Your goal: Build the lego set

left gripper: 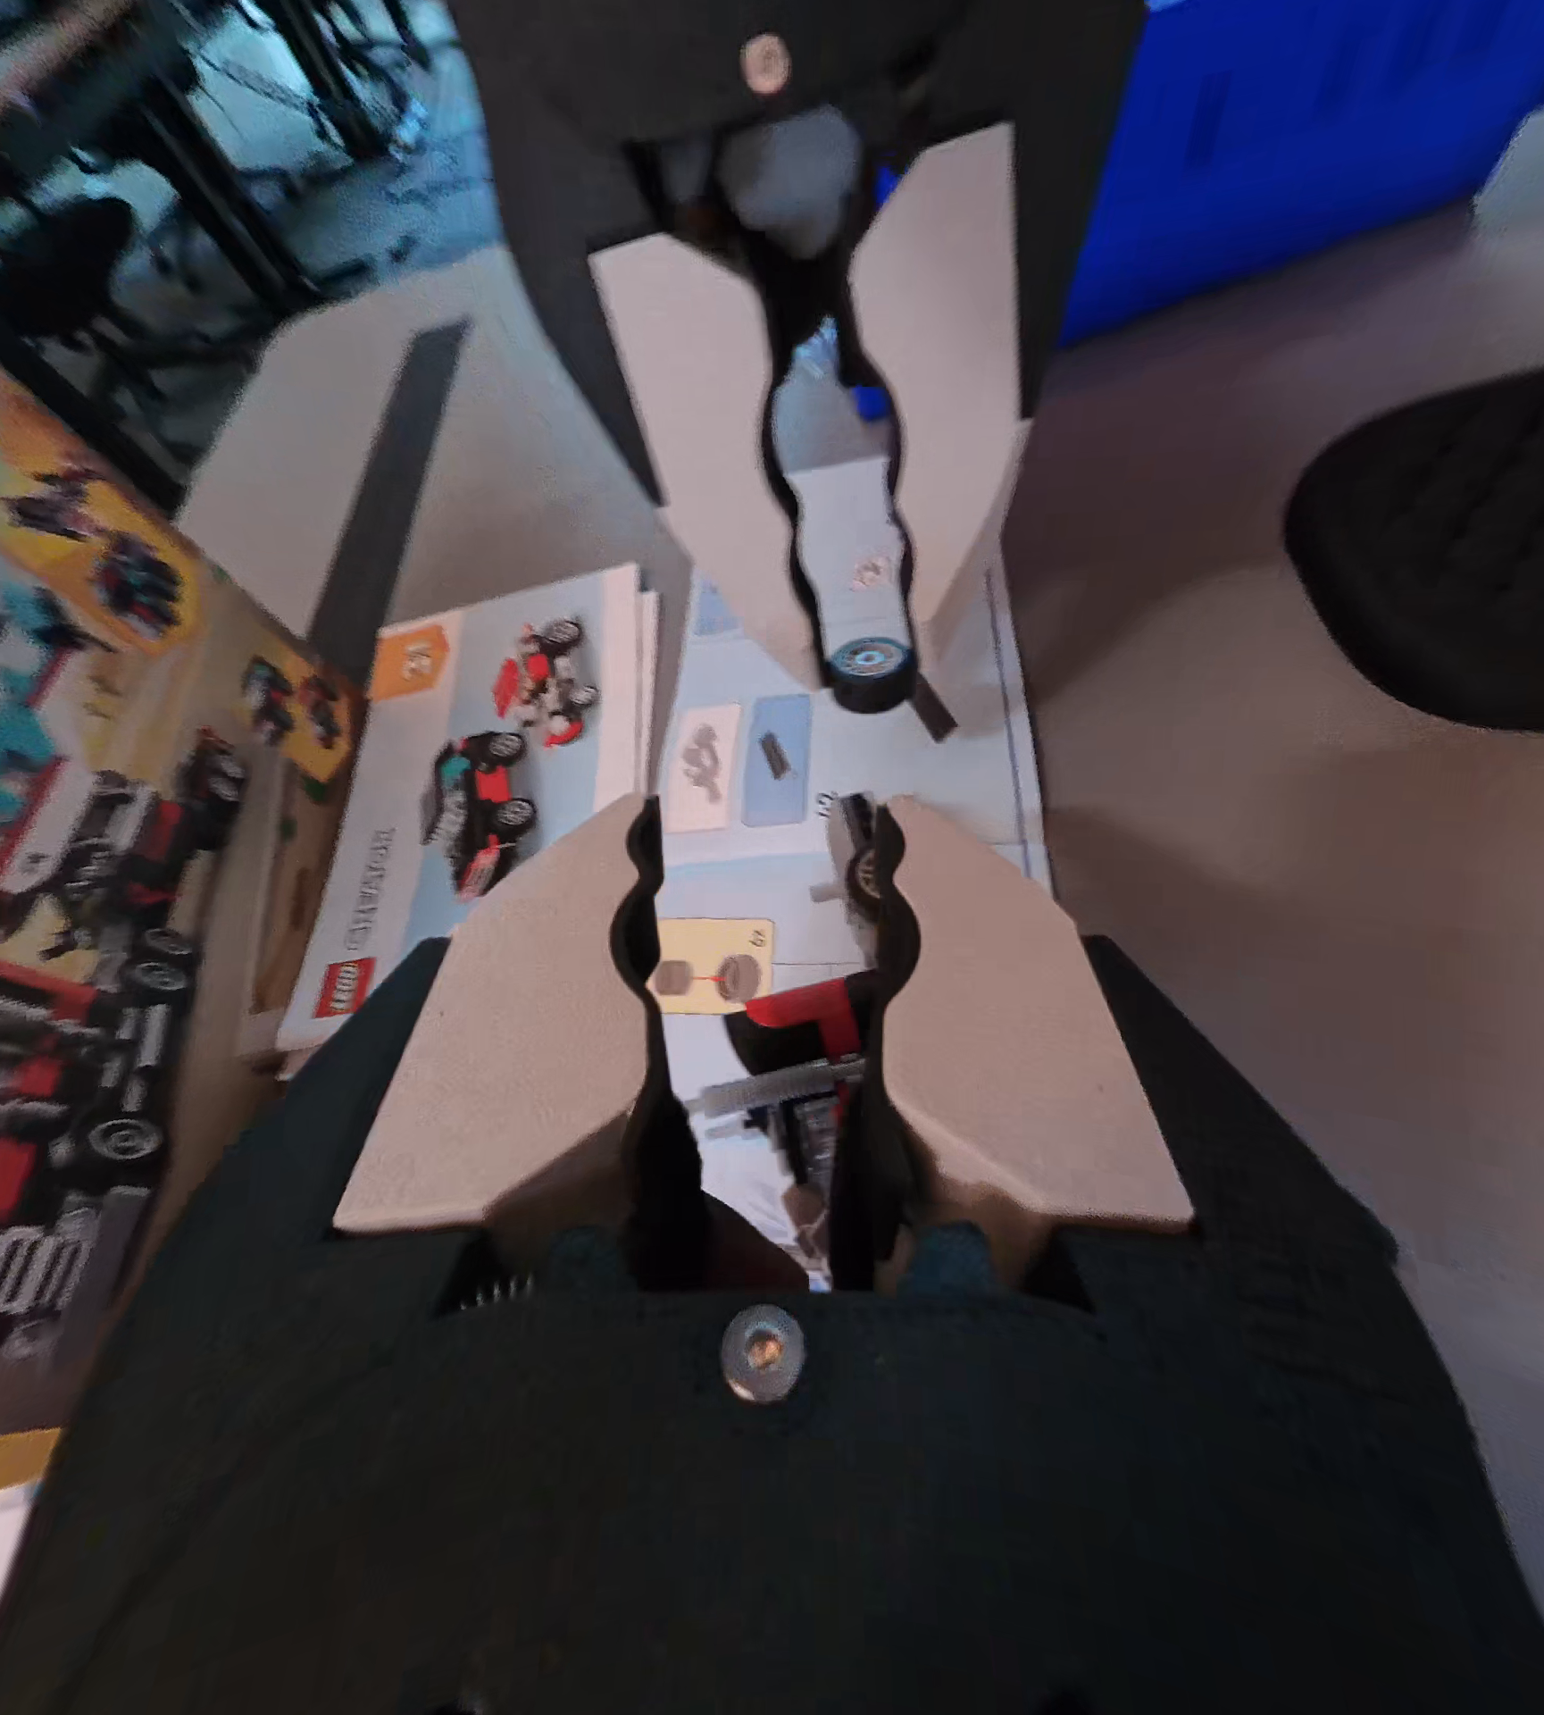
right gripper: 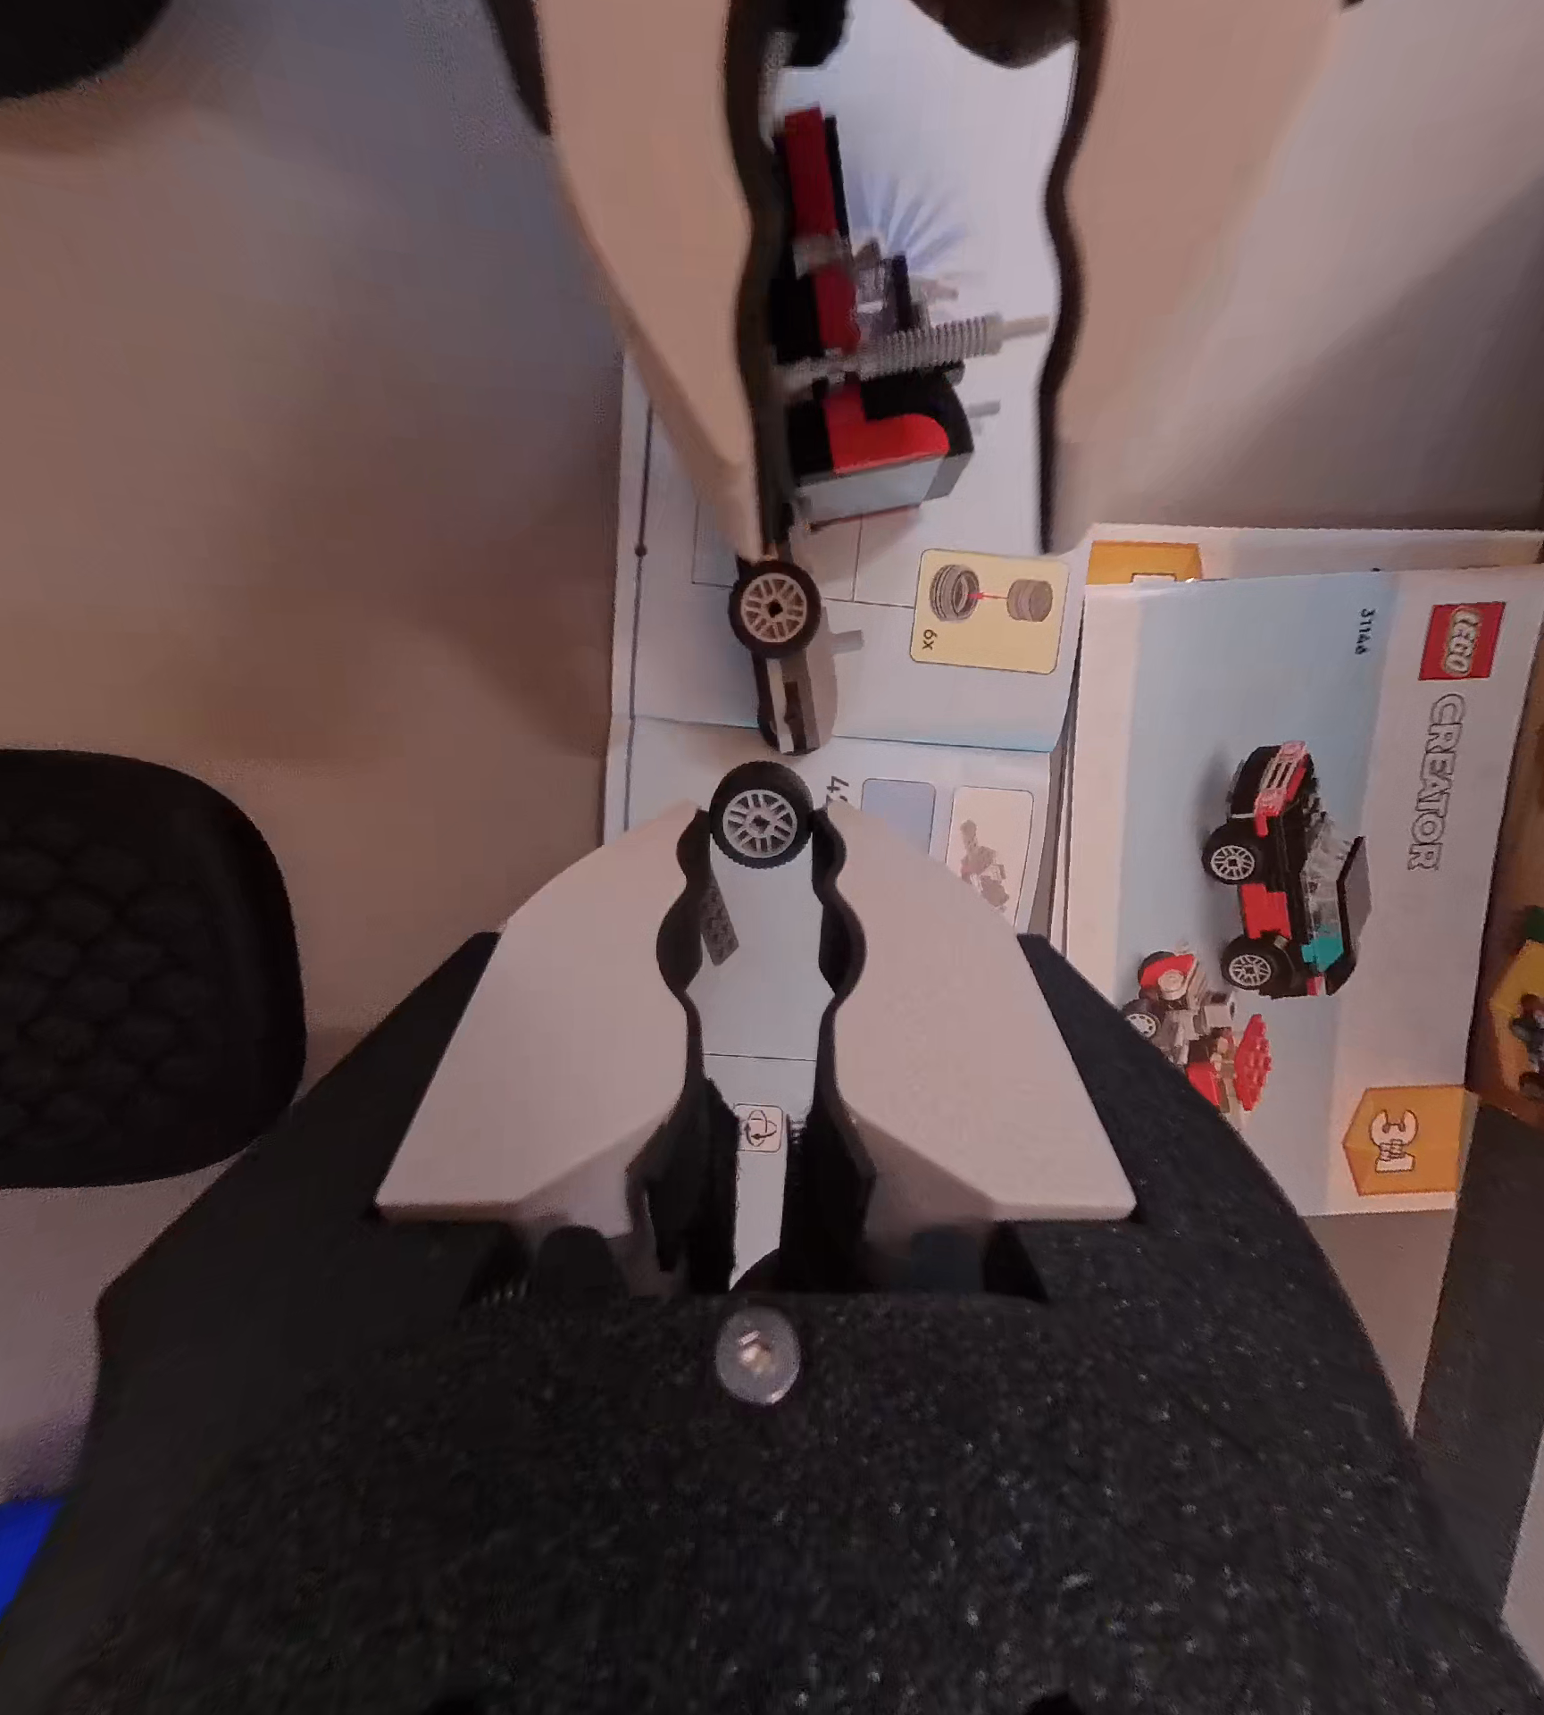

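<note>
Dead centre of the right wrist view, the right gripper (right gripper: 760, 821) pinches a loose wheel (right gripper: 760, 815), just below the truck (right gripper: 828, 371) clamped in the left gripper (right gripper: 898, 445); its mounted wheel (right gripper: 774, 605) faces it.

The left tool (left gripper: 768, 835) grips a partly built red-and-black lego vehicle (left gripper: 810, 1039) between its fingers, above an open instruction booklet (left gripper: 842, 742). Opposite, at the far side, the right tool (left gripper: 870, 668) pinches a small black wheel (left gripper: 872, 670) at its fingertips. A second booklet (left gripper: 434, 807) lies left on the tabletop (left gripper: 1260, 928), beside the set's box (left gripper: 53, 835).
</note>
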`<state>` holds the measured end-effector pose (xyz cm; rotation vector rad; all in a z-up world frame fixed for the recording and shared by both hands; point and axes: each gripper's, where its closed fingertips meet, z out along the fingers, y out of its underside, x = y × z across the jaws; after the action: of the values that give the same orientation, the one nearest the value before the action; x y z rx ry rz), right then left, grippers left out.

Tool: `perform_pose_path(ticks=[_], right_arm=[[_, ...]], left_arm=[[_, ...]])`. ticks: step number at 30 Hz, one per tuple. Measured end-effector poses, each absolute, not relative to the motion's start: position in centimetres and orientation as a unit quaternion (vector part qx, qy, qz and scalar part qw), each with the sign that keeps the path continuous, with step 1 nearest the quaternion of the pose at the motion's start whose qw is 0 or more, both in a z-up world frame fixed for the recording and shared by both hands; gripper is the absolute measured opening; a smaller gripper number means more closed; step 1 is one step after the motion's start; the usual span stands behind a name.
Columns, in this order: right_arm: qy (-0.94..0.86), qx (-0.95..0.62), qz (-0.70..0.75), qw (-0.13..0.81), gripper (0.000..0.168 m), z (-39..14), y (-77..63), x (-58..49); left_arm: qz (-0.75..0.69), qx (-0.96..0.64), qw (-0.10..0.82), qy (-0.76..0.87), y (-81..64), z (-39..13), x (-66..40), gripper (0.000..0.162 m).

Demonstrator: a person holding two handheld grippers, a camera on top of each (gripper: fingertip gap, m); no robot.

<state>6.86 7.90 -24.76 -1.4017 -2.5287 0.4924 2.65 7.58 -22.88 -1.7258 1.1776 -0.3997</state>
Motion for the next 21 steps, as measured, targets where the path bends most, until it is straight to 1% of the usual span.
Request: perform_pose_path(ticks=[3, 5, 11, 14, 16, 18, 20, 21], right_arm=[[-0.853, -0.468, 0.186, 0.137, 0.021, -23.7, 7.5, 7.2], [-0.851, -0.464, 0.199, 0.145, 0.021, -23.4, 7.3, 7.3], [-0.849, -0.459, 0.224, 0.136, 0.021, -23.7, 7.6, 6.8], [-0.847, -0.464, 0.223, 0.136, 0.021, -23.7, 7.7, 6.4], [-0.846, -0.468, 0.217, 0.134, 0.021, -23.8, 7.6, 6.4], [-0.849, -0.47, 0.199, 0.136, 0.021, -24.1, 7.6, 6.5], [-0.848, -0.473, 0.195, 0.142, 0.021, -24.1, 7.5, 6.5], [-0.844, -0.476, 0.199, 0.144, 0.021, -24.0, 7.3, 6.5]], left_arm=[[-0.168, -0.691, 0.53, 0.462, 8.0, -21.3, 2.1, 0.044], [-0.185, -0.684, 0.541, 0.452, 8.0, -20.7, 2.1, 0.044], [-0.186, -0.707, 0.495, 0.469, 7.5, -22.7, 1.4, 0.045], [-0.188, -0.721, 0.472, 0.471, 7.2, -23.5, 0.7, 0.054], [-0.204, -0.731, 0.447, 0.474, 6.6, -23.8, 0.7, 0.067], [-0.22, -0.759, 0.395, 0.469, 5.8, -24.6, 0.8, 0.082], [-0.199, -0.789, 0.338, 0.474, 5.4, -25.9, 0.5, 0.086], [-0.186, -0.792, 0.328, 0.481, 5.4, -26.4, 0.6, 0.086]])
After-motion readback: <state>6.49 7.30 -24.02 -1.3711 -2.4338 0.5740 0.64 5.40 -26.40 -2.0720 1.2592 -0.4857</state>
